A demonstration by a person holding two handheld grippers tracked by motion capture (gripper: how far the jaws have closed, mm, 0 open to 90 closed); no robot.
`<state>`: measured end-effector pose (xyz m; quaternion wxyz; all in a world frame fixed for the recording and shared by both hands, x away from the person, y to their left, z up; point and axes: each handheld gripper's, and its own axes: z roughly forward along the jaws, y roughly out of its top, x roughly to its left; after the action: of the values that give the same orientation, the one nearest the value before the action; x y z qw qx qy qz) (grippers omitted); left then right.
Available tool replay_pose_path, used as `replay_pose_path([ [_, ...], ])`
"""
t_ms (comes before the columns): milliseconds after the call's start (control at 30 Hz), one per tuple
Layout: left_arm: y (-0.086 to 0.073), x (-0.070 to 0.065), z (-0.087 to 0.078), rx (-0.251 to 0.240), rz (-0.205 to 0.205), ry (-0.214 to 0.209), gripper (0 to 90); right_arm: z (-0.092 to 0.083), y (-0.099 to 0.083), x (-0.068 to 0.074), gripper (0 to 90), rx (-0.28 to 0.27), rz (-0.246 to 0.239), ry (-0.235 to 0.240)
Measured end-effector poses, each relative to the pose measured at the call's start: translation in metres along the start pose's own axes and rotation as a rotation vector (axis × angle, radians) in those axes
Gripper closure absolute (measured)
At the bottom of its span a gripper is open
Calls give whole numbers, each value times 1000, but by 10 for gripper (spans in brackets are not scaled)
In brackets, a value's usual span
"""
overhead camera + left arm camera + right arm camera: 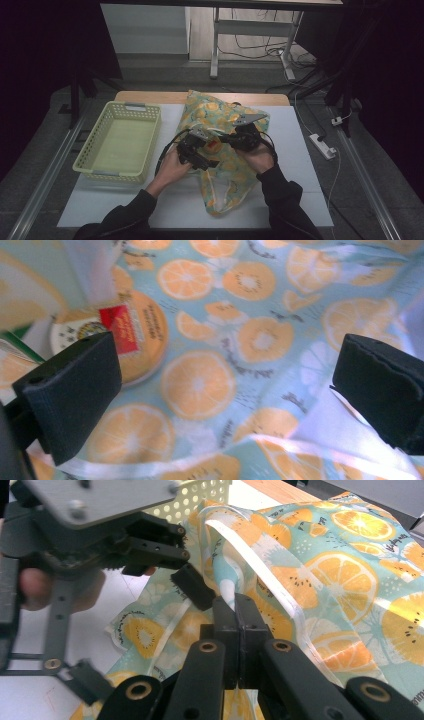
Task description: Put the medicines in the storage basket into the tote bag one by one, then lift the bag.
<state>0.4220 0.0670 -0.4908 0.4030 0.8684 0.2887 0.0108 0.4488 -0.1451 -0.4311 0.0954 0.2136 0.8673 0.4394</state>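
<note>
A cloth bag (226,167) printed with orange slices lies on the white table top (120,200). My right gripper (235,607) is shut on the bag's rim by its white strap (260,565) and holds the mouth up; in the high view it (239,136) sits over the bag's middle. My left gripper (225,355) stands open with its jaws wide inside the bag's mouth and nothing between them. Below its left jaw lies a round orange lid with a red label (142,332), on the bag's lining (260,340). From the right gripper view, the left gripper (192,587) hangs just left of the held rim.
An empty yellow-green plastic basket (154,134) stands at the table's left, with its corner (202,495) behind the bag. A power strip (322,146) and cables lie on the floor to the right. Table legs stand beyond the far edge.
</note>
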Motion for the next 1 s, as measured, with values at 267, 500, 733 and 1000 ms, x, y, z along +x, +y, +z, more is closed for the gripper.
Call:
replay_pose_path([
  [267,-12,-11,-5,0,17,-6,0,1,0,0,892,3,0,3],
  [500,-20,-20,-6,2,22,-5,0,1,-1,1,892,5,0,5],
  [733,-20,-26,1,22,43,12,0,1,-1,1,892,6,0,5],
  [1000,-19,-33,20,73,66,29,0,2,-1,1,892,4,2,4],
])
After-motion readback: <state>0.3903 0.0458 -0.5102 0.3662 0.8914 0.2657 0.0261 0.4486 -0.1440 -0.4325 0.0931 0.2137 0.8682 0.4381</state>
